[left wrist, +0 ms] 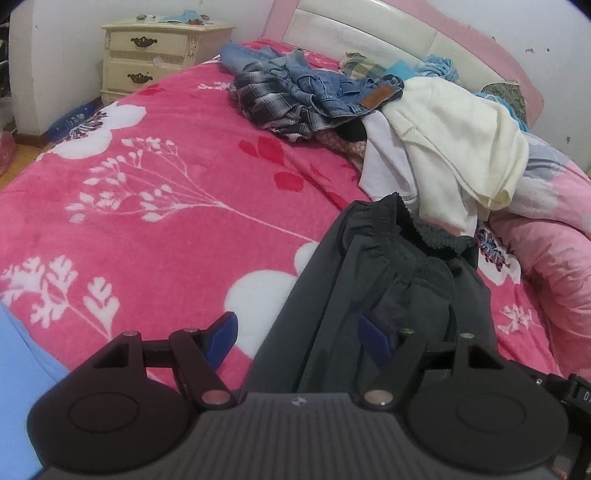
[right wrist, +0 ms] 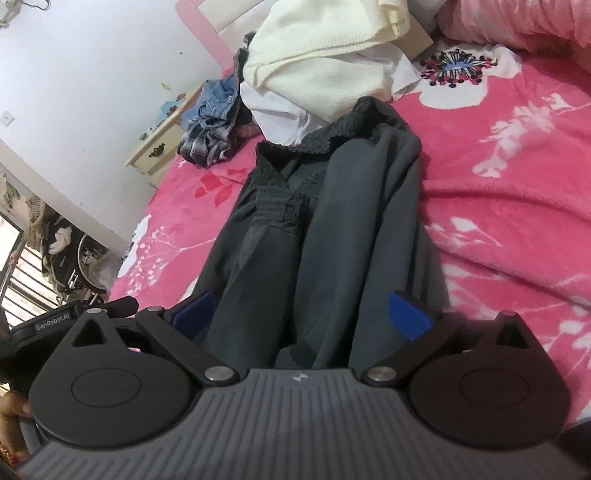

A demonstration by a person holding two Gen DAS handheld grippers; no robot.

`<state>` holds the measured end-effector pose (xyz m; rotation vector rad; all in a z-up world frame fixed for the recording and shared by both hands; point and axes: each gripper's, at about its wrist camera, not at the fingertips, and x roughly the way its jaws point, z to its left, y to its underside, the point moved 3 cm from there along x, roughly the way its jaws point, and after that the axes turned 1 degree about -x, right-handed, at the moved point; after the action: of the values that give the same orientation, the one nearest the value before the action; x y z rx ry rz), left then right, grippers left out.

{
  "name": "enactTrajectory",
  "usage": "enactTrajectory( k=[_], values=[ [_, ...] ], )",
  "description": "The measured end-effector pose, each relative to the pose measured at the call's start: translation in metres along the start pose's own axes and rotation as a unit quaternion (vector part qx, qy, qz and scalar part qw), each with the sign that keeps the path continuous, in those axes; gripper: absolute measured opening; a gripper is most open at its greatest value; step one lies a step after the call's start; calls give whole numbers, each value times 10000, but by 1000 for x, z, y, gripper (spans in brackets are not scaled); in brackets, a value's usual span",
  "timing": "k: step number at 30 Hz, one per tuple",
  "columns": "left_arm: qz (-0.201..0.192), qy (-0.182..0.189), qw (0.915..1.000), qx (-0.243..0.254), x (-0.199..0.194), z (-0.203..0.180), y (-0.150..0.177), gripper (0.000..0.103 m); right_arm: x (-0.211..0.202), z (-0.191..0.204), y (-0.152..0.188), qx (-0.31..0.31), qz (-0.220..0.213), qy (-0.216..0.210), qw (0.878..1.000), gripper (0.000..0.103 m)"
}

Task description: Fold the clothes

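Your right gripper (right wrist: 301, 317) stands wide open, gripping nothing, with the dark grey trousers (right wrist: 332, 221) lying between and ahead of its fingers; your left gripper (left wrist: 297, 338) is open too

The blanket (left wrist: 166, 206) on the bed is hot pink with white flowers, white sprigs and red leaves. On it lie dark grey trousers (right wrist: 332, 221), and behind them a cream sweater (left wrist: 461, 136), a white shirt (left wrist: 384, 166), blue jeans (left wrist: 332, 88) and a grey-and-white plaid shirt (left wrist: 273, 99). The nightstand (left wrist: 155, 55) left of the bed is cream with dark handles, and the headboard (left wrist: 369, 22) is pink and cream.

One dark grey trousers (left wrist: 388, 280), one cream sweater (left wrist: 461, 140), one two-drawer nightstand (left wrist: 155, 51), one bed (left wrist: 147, 206).
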<state>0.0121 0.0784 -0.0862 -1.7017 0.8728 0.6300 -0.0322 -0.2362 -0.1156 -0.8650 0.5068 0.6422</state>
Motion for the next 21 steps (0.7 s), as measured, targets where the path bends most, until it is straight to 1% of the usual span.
enactTrajectory(
  k=[7, 10, 12, 15, 19, 21],
  values=[
    [75, -80, 9999, 49, 0, 4, 4, 74, 1, -2, 1, -47, 42, -38, 10000, 102],
    [108, -144, 9998, 55, -3, 9, 7, 74, 2, -4, 0, -4, 68, -189, 9998, 102],
    [115, -196, 9997, 27, -7, 14, 9, 74, 1, -9, -1, 115, 72, -323, 9994, 102],
    [116, -213, 9997, -8, -13, 21, 14, 74, -2, -23, -6, 489, 12, -417, 9979, 102],
    [123, -111, 9999, 37, -19, 30, 24, 74, -6, -41, -12, 811, -150, -299, 9961, 102],
    [160, 42, 9998, 73, -18, 34, 30, 74, -6, -47, -15, 893, -189, -163, 9957, 102]
  ],
)
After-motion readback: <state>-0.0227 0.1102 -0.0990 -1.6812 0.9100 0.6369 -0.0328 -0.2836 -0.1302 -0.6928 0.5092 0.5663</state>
